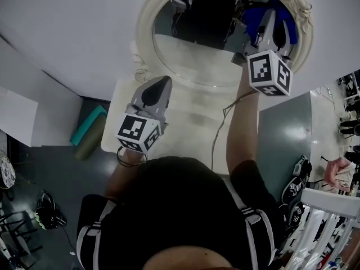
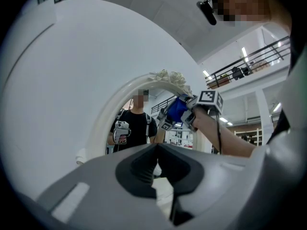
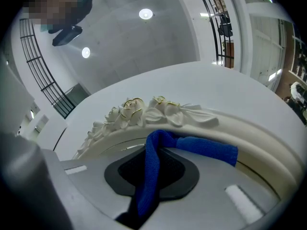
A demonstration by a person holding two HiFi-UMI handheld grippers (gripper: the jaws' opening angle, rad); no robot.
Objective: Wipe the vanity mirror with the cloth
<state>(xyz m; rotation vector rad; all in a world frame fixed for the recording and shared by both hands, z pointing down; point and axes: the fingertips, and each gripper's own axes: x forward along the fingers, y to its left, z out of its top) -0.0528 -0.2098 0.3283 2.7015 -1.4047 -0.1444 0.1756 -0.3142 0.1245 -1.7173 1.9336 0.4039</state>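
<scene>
An oval vanity mirror (image 1: 194, 52) in a white ornate frame (image 1: 145, 35) stands on the vanity table. My right gripper (image 1: 271, 11) is raised to the top right of the glass, shut on a blue cloth (image 1: 254, 14). In the right gripper view the cloth (image 3: 204, 148) runs out from between the jaws (image 3: 149, 153) and lies against the frame just below its carved roses (image 3: 139, 110). My left gripper (image 1: 162, 82) hovers over the tabletop, pointing at the mirror (image 2: 139, 128), shut and holding nothing (image 2: 157, 146). The left gripper view shows the cloth (image 2: 176, 110) high on the glass.
The white vanity tabletop (image 1: 194, 122) carries a thin cable (image 1: 217, 136). A teal roll (image 1: 89, 124) lies on the dark floor at the left. On the right are a white slatted chair (image 1: 329, 218) and dark shoes (image 1: 298, 179). A white wall stands behind the mirror.
</scene>
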